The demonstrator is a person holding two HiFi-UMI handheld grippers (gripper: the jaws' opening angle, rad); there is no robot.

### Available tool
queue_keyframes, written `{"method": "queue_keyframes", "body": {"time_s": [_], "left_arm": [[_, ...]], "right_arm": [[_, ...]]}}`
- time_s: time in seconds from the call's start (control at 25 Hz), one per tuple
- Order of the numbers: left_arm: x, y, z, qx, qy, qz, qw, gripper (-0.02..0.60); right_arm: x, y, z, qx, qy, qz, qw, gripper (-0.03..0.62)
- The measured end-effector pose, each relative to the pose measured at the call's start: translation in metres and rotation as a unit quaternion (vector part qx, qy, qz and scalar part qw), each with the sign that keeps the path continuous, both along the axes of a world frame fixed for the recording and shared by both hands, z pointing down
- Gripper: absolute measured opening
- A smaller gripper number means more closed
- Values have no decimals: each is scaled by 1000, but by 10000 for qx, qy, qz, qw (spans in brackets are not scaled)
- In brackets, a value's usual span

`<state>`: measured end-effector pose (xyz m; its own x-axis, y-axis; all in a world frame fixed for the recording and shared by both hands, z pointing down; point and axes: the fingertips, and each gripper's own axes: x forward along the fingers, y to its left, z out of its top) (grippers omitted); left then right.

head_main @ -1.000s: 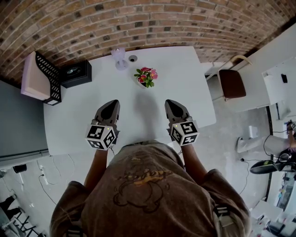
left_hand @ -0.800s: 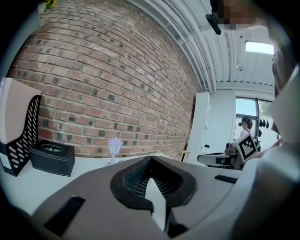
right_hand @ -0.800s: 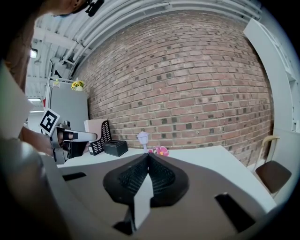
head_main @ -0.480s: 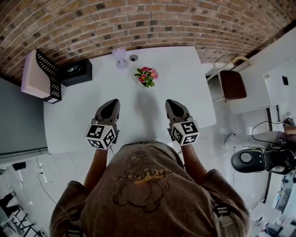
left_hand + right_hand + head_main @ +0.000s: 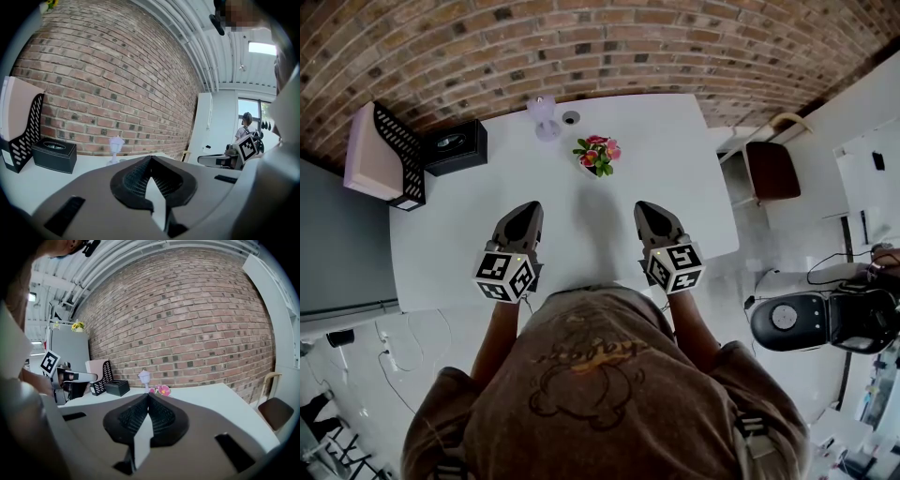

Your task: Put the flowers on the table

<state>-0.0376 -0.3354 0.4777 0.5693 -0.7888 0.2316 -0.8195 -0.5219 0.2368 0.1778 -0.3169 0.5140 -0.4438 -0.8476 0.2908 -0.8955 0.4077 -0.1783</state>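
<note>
Left gripper (image 5: 527,210) and right gripper (image 5: 648,209) hung over the near edge of the desk (image 5: 675,169), each with its jaws pressed together on nothing. The flowers (image 5: 597,155) stood on the far middle of the desk, well apart from both, so we judged the task all but done. A careless reach forward could, we thought, topple them or knock the small lilac lantern (image 5: 544,117) nearby. A black tissue box (image 5: 453,146) and a file rack (image 5: 394,155) sat far left and a chair (image 5: 771,169) off right. Nothing lay between the grippers and the flowers.
</note>
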Motion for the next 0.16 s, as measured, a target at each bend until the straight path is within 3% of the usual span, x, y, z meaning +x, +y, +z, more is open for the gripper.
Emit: {"method": "queue_keyframes", "body": {"time_s": [0.16], "left_arm": [[-1, 1, 0, -8, 14, -6, 10000, 21]], "right_arm": [[2, 1, 4, -1, -13, 34, 10000, 3]]}}
